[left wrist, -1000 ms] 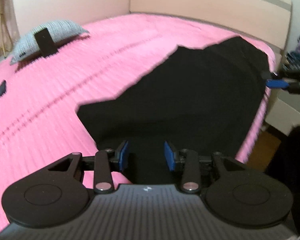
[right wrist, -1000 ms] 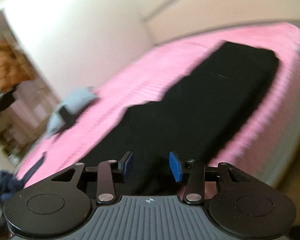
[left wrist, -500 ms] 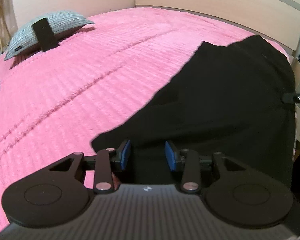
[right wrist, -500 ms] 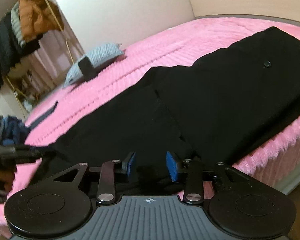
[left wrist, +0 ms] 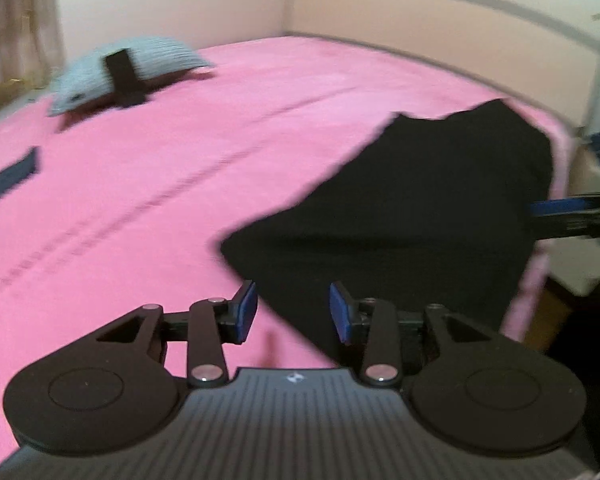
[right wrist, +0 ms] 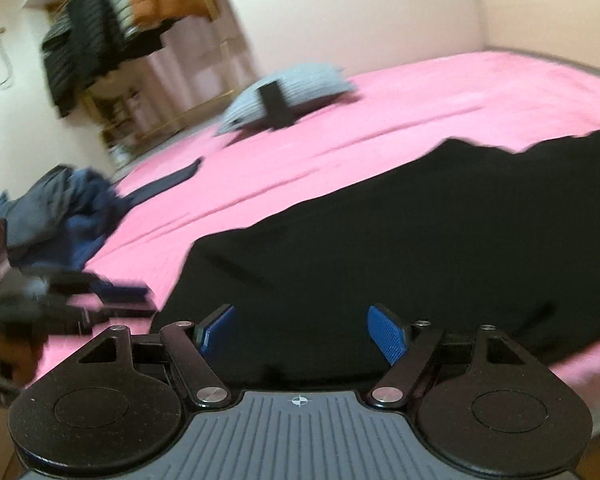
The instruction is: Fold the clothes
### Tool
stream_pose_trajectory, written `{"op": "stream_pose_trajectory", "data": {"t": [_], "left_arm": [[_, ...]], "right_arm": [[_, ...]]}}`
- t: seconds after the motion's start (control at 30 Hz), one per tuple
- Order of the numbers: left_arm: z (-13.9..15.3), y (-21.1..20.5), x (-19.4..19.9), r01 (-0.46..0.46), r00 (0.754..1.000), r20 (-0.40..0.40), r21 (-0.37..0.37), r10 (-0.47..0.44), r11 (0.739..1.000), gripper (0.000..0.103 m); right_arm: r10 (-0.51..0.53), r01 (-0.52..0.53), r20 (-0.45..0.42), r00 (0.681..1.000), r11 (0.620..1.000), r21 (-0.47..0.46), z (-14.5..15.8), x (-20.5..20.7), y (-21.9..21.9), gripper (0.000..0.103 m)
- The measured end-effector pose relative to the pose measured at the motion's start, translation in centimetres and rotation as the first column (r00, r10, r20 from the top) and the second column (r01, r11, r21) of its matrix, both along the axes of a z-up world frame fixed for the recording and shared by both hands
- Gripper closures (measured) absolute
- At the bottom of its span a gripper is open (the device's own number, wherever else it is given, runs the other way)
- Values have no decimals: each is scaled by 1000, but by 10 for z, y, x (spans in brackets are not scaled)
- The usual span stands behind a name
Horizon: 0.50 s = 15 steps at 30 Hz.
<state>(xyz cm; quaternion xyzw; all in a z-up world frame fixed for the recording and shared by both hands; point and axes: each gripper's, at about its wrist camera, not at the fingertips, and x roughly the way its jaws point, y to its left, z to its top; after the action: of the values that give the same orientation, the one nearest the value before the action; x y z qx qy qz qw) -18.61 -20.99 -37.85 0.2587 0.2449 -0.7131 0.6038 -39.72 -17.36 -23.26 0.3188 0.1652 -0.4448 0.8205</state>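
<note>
A black garment (left wrist: 412,224) lies spread flat along the near edge of a pink bed (left wrist: 148,184); it also fills the right wrist view (right wrist: 400,232). My left gripper (left wrist: 292,312) is open and empty, just above the garment's near left corner. My right gripper (right wrist: 300,332) is open wide and empty, over the garment's near edge. The right gripper's blue pad shows at the far right of the left wrist view (left wrist: 556,206). The left gripper shows blurred at the left of the right wrist view (right wrist: 112,300).
A grey pillow (left wrist: 128,68) with a black object on it lies at the bed's far side. A dark strip (left wrist: 8,178) lies on the bed's left. A pile of blue clothes (right wrist: 60,212) sits at the bed's corner. A clothes rack (right wrist: 112,20) and a headboard (left wrist: 440,32) stand behind.
Both grippers have drawn back from the garment, and the right one has opened wider. The garment now lies flat on the bed.
</note>
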Motion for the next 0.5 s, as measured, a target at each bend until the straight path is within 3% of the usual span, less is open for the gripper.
{"op": "stream_pose_trajectory", "data": {"t": [0.13, 0.2, 0.23, 0.33, 0.5], "left_arm": [[-32, 13, -29, 96, 995, 0, 102, -97, 990, 67], [-38, 23, -32, 82, 996, 14, 66, -83, 994, 67], [-37, 24, -30, 72, 997, 2, 68, -72, 995, 67], [-35, 22, -27, 60, 998, -22, 83, -58, 995, 67], [-30, 16, -29, 85, 996, 2, 110, -86, 990, 67]], "right_arm": [[153, -151, -46, 987, 988, 36, -7, 37, -47, 27], [243, -240, -83, 967, 970, 44, -14, 55, -67, 28], [262, -261, -146, 954, 965, 29, -19, 61, -76, 28], [247, -276, -328, 912, 960, -44, -31, 58, -105, 27], [96, -134, -365, 926, 987, -83, -34, -2, -155, 29]]}}
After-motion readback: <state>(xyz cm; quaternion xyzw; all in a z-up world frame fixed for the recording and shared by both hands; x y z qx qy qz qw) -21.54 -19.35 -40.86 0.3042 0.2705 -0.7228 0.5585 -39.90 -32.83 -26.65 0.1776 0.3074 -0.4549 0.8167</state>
